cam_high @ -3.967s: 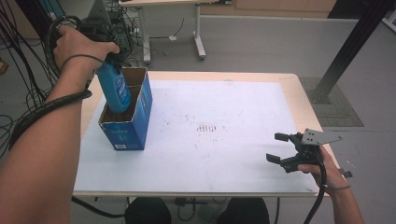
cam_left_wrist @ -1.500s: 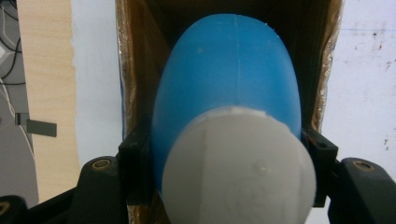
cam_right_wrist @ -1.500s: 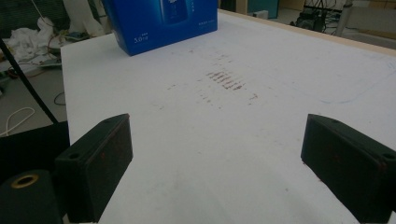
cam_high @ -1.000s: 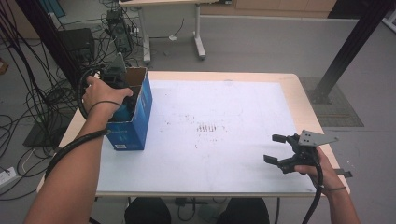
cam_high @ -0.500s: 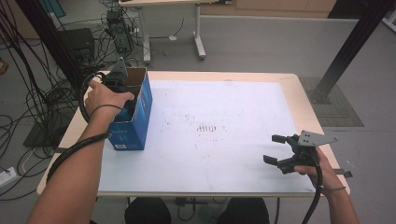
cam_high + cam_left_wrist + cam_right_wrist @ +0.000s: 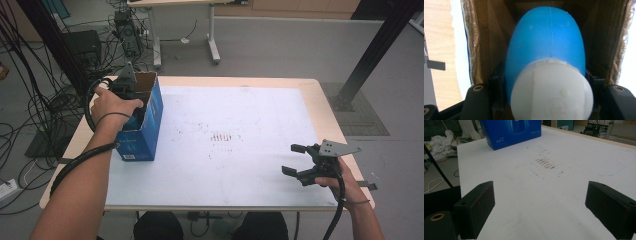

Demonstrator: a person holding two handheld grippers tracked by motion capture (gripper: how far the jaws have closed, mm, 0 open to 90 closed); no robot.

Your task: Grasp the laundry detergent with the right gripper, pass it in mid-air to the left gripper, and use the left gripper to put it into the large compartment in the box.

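A blue cardboard box [image 6: 142,127] stands open-topped at the table's left edge, also seen far off as the blue box [image 6: 511,131] in the right gripper view. My left gripper [image 6: 131,100] reaches down into it, shut on a blue bottle [image 6: 546,40] with a white cap [image 6: 551,90]; the bottle hangs inside the brown box walls [image 6: 486,40]. My right gripper [image 6: 295,160] rests near the table's front right, open, with nothing between its jaws [image 6: 541,210].
The white table top [image 6: 235,145] carries faint reddish marks [image 6: 222,136] near its middle. A black post [image 6: 370,55] rises at the right, and cables and equipment [image 6: 55,75] crowd the floor to the left. Another desk's legs [image 6: 212,45] stand behind.
The left gripper came down from high above the box, lowering the blue bottle into it. The right gripper has stayed in place and open.
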